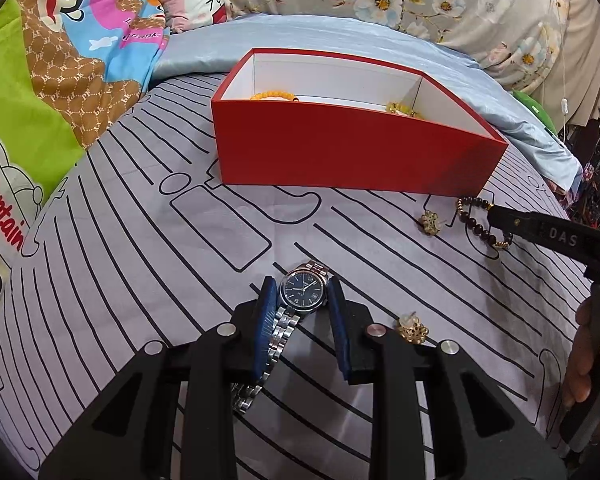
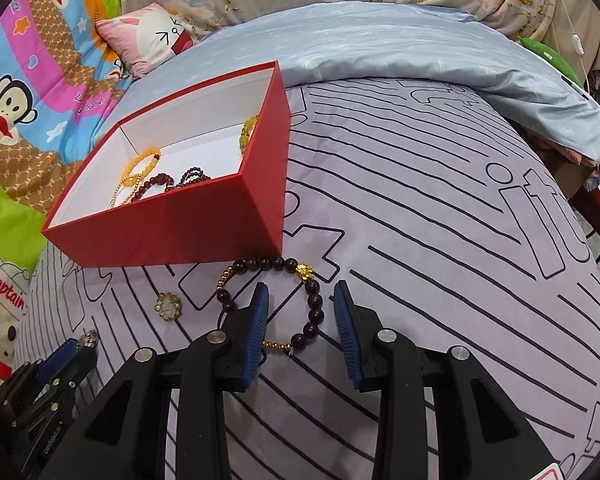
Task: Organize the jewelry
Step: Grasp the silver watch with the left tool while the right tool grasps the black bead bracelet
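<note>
A red box (image 1: pixel 340 148) with a white inside stands on the grey lined bedcover; in the right wrist view the box (image 2: pixel 172 224) holds several bead bracelets. My left gripper (image 1: pixel 302 292) is open, its blue pads on either side of a silver watch (image 1: pixel 300 290) with a dark dial lying on the cover. My right gripper (image 2: pixel 300 300) is open and sits over a dark bead bracelet (image 2: pixel 314 308) with a gold charm, one side of it between the fingers. The bracelet (image 1: pixel 472 220) and the right gripper's black finger (image 1: pixel 540 228) also show in the left wrist view.
Two gold flower earrings lie on the cover: one (image 1: pixel 431 222) near the bracelet, also in the right wrist view (image 2: pixel 167 306), and one (image 1: pixel 412 330) by the left gripper. Cartoon-print blankets (image 1: pixel 40 80), a pillow (image 2: pixel 148 38) and a light blue sheet (image 2: pixel 420 52) surround the cover.
</note>
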The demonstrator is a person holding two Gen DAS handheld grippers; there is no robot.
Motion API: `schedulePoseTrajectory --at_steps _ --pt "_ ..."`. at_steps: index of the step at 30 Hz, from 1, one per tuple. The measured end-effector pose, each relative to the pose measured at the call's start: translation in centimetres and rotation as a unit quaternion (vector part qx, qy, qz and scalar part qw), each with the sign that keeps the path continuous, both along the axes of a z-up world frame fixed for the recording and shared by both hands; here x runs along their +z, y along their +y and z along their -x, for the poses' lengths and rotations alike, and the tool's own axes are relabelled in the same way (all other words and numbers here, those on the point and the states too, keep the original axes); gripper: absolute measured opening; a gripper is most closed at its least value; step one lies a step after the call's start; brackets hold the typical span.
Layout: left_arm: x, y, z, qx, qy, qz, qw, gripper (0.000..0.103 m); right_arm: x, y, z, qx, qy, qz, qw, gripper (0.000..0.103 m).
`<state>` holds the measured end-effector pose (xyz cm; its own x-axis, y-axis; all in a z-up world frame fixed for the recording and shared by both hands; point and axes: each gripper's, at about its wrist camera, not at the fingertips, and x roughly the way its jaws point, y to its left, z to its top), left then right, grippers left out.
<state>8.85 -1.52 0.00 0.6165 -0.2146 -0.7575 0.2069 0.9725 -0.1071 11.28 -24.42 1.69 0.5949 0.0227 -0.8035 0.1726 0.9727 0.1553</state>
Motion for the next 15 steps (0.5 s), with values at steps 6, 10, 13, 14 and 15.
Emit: schedulePoseTrajectory --at_steps 6,10,13,14,15 --pt "0.0 0.0 0.0 0.0 0.0 0.001 1.0 0.026 -0.3 0.3 -0.2 -0.006 -0.004 0.026 1.0 0.016" --pt "0.0 0.0 0.0 0.0 0.0 0.001 1.0 0.026 -0.3 0.1 0.1 -0.01 -0.004 0.028 1.0 0.008" --pt "0.0 0.1 0.0 0.0 0.001 0.005 1.0 0.026 -0.2 0.0 0.7 -0.011 -0.003 0.02 1.0 0.008" --pt "0.0 0.1 0.0 0.0 0.001 0.007 1.0 0.025 -0.1 0.0 0.9 -0.011 -0.002 0.015 1.0 0.008" --pt "0.0 0.1 0.0 0.0 0.0 0.008 1.0 0.025 0.1 0.0 1.3 -0.01 -0.002 0.01 1.0 0.008"
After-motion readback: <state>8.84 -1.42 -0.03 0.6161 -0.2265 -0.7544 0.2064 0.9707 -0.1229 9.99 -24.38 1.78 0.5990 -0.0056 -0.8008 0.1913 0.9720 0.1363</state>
